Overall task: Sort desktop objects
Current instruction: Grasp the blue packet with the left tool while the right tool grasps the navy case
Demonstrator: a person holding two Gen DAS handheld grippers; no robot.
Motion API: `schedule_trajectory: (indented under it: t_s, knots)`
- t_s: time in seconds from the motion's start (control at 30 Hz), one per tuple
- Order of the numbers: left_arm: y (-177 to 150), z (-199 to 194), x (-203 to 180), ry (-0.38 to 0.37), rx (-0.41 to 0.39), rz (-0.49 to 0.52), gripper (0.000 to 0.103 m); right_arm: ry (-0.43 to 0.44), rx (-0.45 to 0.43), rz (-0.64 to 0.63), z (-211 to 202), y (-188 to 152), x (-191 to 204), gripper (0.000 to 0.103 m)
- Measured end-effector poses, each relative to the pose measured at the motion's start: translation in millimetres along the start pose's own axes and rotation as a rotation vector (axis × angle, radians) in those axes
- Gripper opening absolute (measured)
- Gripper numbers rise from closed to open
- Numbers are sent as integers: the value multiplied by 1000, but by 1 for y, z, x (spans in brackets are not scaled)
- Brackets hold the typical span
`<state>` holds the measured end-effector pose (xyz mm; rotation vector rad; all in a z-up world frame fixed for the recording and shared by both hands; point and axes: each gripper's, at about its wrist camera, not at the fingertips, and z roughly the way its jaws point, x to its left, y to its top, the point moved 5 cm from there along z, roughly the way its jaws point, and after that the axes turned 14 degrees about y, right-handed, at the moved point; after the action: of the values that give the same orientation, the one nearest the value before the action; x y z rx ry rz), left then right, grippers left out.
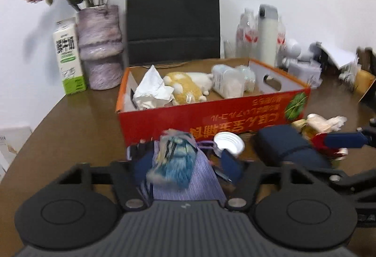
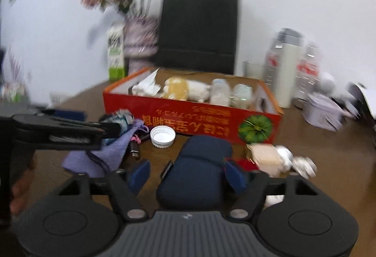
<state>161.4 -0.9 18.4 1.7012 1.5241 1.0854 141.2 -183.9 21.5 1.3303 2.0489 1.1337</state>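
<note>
The pick-up step is in hand. The left gripper (image 1: 185, 163) stands over the blue furry toy (image 1: 175, 160) on the lilac cloth (image 1: 188, 184), jaws wide around it, not yet pinching. The right gripper (image 2: 188, 171) straddles the navy case (image 2: 197, 170), jaws also wide. Next: close, lift toward the red box (image 1: 211, 116) at twelve o'clock.

Your left gripper (image 1: 185, 160) straddles blue fluffy toy (image 1: 175, 160) on purple cloth (image 1: 199, 184), before red box (image 1: 211, 113).
</note>
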Motion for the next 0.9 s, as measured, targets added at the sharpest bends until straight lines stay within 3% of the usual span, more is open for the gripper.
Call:
schedule_trajectory:
  t_s: [0.1, 0.23, 0.37, 0.47, 0.63, 0.73, 0.9]
  knots:
    - [-4, 18, 4, 2, 69, -61, 27, -19, 81, 38, 32, 6, -14, 65]
    - [-8, 13, 21, -6, 54, -125, 16, -14, 116, 86, 53, 0, -26, 78]
    - [1, -4, 28, 0, -7, -154, 12, -16, 116, 77, 57, 3, -22, 62]
    - [11, -28, 32, -26, -87, -188, 12, 17, 75, 111, 39, 5, -17, 60]
    - [13, -92, 35, -79, -115, -250, 12, 53, -19, 74, -22, 5, 4, 60]
    - [-1, -128, 32, -127, -85, -251, 12, 97, -26, 71, -52, -1, 14, 60]
    - [-42, -163, 13, -183, 3, -193, 12, 67, 4, 61, -85, -28, 25, 60]
